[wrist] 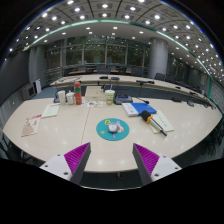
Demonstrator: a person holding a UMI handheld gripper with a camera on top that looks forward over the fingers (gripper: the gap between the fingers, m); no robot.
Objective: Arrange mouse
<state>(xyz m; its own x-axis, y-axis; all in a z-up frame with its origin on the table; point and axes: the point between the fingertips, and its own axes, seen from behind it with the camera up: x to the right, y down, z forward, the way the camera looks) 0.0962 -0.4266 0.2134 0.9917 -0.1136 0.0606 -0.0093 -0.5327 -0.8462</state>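
A white mouse lies on a round teal mouse mat in the middle of a pale table, well beyond my fingers. My gripper is open and empty, held above the table's near edge. Its two fingers with purple pads stand wide apart, and nothing is between them.
Bottles and cups stand at the far left of the table. Papers lie at the left. A blue folder and a dark tool with yellow parts lie at the right. Desks and chairs fill the room behind.
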